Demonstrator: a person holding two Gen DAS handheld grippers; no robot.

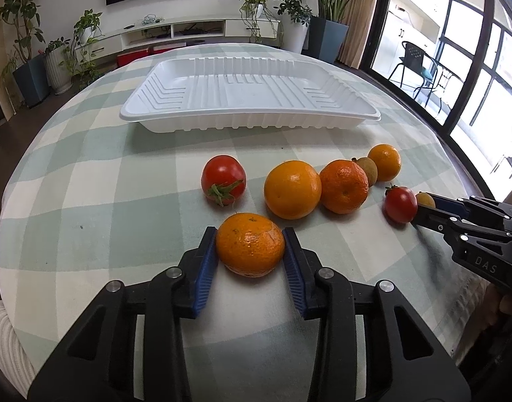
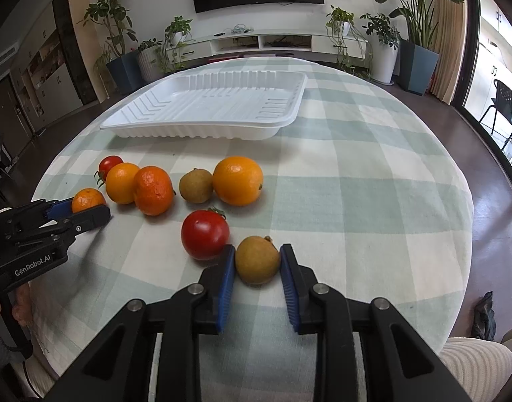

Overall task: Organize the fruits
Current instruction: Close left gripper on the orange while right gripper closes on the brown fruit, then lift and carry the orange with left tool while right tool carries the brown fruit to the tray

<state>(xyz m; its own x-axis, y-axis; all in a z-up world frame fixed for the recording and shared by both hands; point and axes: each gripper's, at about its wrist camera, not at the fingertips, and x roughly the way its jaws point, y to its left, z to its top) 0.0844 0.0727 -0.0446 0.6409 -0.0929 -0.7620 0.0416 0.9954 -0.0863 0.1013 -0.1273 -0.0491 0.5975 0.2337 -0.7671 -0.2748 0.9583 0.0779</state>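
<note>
My left gripper (image 1: 250, 234) is shut on a mandarin (image 1: 250, 246) that rests on the checked tablecloth, its blue pads pressing both sides. My right gripper (image 2: 257, 248) is shut on a small brown fruit (image 2: 257, 261), also resting on the cloth. A red tomato (image 2: 205, 234) touches the right gripper's left finger. Between the grippers lie a larger tomato (image 1: 223, 179), an orange (image 1: 292, 189), a second mandarin (image 1: 344, 186), another brown fruit (image 1: 368, 169) and a smaller orange (image 1: 385, 162). An empty white tray (image 1: 249, 119) sits beyond the fruit.
The round table (image 2: 373, 201) is covered by a green and white checked cloth, bare on its right half. A person's hands hold the gripper handles at the near edge. Potted plants, a TV cabinet and a chair stand beyond the table.
</note>
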